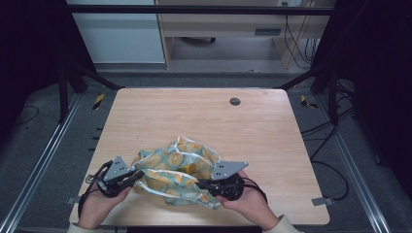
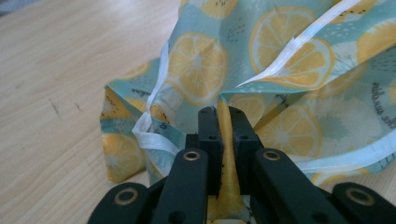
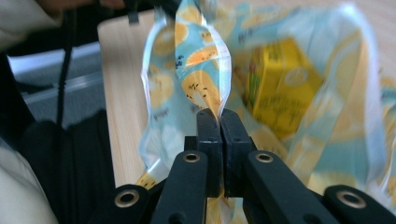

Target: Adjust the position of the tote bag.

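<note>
Two grippers share one load at the near edge of the pale wooden worktop (image 1: 204, 116), which is bare apart from a small dark round fitting (image 1: 235, 101) toward its far side. Between the person's hands lies a crumpled bag (image 1: 177, 170) of blue-green film printed with lemon slices and edged in white, slumped on the wood near the middle of the near edge. Each side of it is gripped, which looks to me like an effort to hold the mouth spread apart. The left gripper (image 2: 224, 122) has its fingers clamped on a fold of the bag's left side, a strip of film pinched between them. The right gripper (image 3: 220, 122) is likewise closed tight on a raised pleat of the right side. Past that pleat, in the right gripper view, a yellow carton (image 3: 280, 86) sits inside the bag, blurred.
</note>
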